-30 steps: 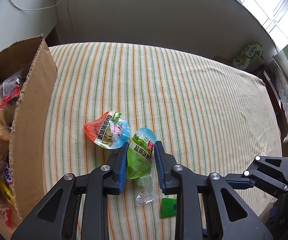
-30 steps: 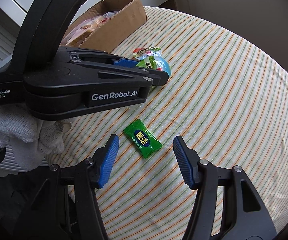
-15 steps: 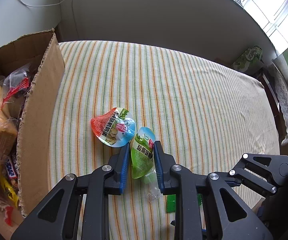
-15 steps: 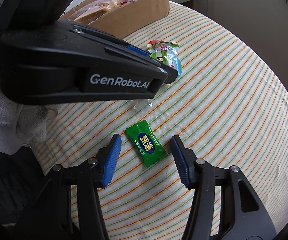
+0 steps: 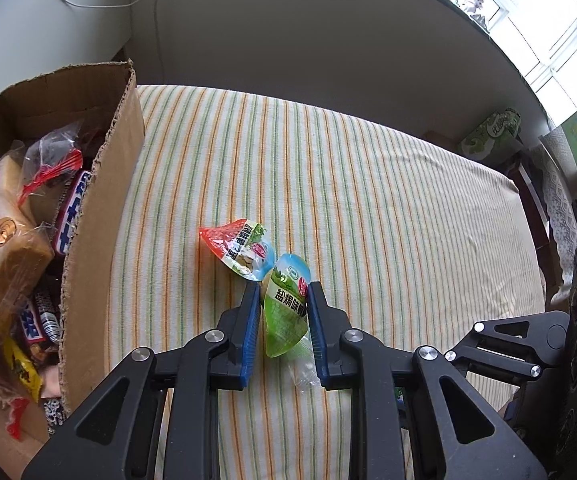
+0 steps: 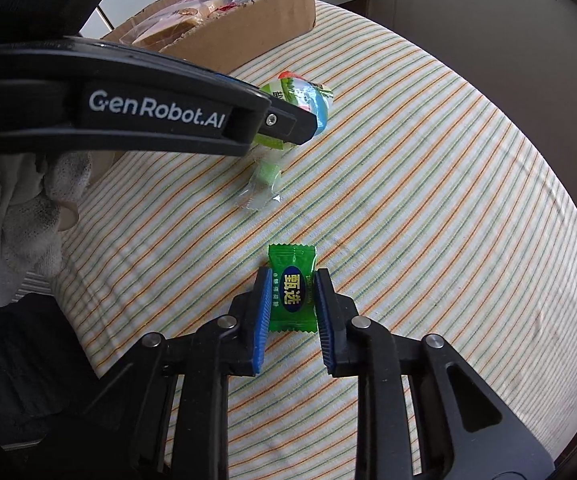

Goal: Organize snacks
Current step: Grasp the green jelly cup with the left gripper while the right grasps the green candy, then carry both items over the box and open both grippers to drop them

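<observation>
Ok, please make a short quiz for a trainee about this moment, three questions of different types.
1. True or false: the right tongs are closed on the green candy.
2. What do the left tongs hold? A) green pouch B) red pouch C) clear-wrapped candy
3. Fill in: the cardboard box lies to the ____ of the pouches in the left wrist view.

Key: 1 true; 2 A; 3 left.
</observation>
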A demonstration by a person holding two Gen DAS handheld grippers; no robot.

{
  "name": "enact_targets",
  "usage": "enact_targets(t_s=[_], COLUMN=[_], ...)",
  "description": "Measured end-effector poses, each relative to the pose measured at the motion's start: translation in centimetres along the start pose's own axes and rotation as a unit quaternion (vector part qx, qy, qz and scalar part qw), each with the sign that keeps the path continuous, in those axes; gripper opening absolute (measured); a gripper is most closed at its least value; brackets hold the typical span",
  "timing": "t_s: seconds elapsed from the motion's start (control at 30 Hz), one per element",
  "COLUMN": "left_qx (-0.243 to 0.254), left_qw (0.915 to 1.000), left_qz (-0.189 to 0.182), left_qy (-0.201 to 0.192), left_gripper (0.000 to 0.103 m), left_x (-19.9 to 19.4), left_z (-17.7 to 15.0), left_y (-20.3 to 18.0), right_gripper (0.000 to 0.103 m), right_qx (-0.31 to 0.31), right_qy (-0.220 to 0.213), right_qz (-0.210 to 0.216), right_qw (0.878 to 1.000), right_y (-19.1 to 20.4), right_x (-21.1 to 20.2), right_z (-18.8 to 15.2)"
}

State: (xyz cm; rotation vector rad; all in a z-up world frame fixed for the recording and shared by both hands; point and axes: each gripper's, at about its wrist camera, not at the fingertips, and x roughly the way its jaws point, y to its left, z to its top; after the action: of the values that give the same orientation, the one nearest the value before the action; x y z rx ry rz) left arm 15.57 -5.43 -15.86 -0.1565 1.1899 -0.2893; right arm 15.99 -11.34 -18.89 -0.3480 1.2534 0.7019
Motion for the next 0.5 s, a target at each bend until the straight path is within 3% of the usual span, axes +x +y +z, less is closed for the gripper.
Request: enact_targets(t_s=[0.3,0.5], left_qx=[0.001,-0.001], left_qw=[0.9999,0.9996], left_qz=[-0.012,-0.018], left_qy=[-0.010,-0.021], left_gripper=[0.022,0.022], left_x=[-2.2,-4.9], left_z=[-0.2,-0.8], left_y=[0.0,0.8], right_gripper=[0.022,0.022], right_qx=[0.032,0.039], right_qy=[-0.028,-0.043], right_qz=[-0.006,-0.011], right_qw=[0.999,0.998], right_y=[-1.7,-1.8], right_x=[-3.6,-5.9], right_z=[-1.8,-0.3])
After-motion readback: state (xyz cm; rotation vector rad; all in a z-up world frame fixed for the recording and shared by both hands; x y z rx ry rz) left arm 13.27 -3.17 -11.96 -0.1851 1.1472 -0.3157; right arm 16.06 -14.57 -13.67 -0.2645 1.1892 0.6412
